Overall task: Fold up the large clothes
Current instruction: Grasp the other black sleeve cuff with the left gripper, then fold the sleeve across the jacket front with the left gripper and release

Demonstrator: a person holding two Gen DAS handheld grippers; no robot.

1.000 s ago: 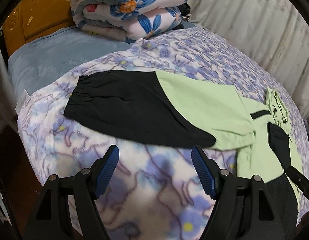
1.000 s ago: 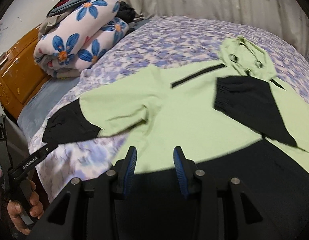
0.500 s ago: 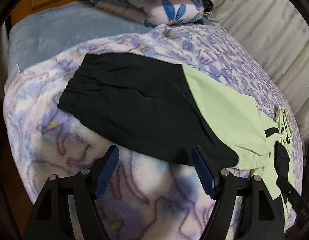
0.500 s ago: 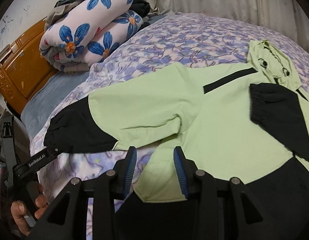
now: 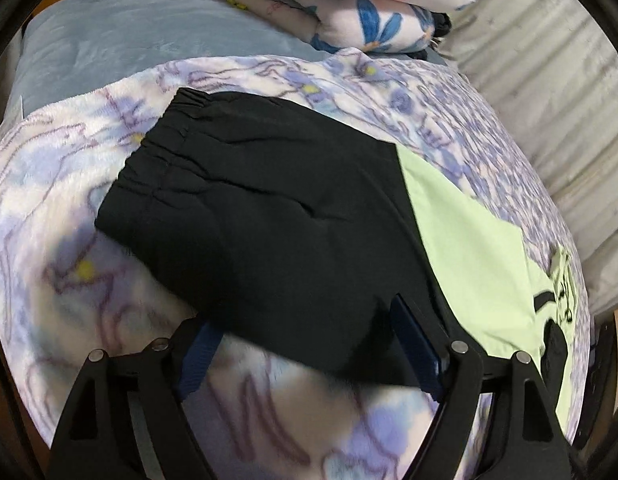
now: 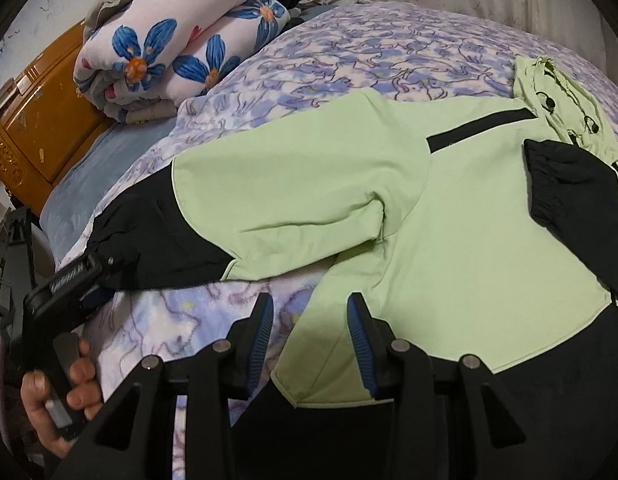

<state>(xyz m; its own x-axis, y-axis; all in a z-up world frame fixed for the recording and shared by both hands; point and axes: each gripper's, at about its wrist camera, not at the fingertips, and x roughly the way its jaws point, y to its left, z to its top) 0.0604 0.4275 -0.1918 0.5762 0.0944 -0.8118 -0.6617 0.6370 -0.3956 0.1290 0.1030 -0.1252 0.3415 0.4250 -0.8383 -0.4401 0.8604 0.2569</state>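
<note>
A light green and black hooded jacket (image 6: 449, 220) lies spread on the flowered blanket (image 6: 389, 48). Its left sleeve stretches out, ending in a black cuffed part (image 5: 269, 216). The other black sleeve (image 6: 577, 192) is folded across the chest below the hood (image 6: 549, 96). My left gripper (image 5: 307, 348) hangs low over the black sleeve, its jaws opening. The sleeve's near edge lies between them and the pads do not press on it. In the right wrist view the left gripper (image 6: 101, 276) sits at the cuff, held by a hand (image 6: 65, 396). My right gripper (image 6: 311, 336) is partly open, straddling the jacket's green side edge.
A folded quilt with blue flowers (image 6: 169, 52) is stacked at the head of the bed, beside a grey-blue pillow (image 5: 129, 40) and an orange wooden headboard (image 6: 25, 128). A pale curtain (image 5: 549, 80) runs along the far side. The bed's edge drops off at the left.
Both grippers have come down and closer to the jacket. The left one now reaches the black sleeve's near edge with wider jaws. The right one has shifted to the green side edge.
</note>
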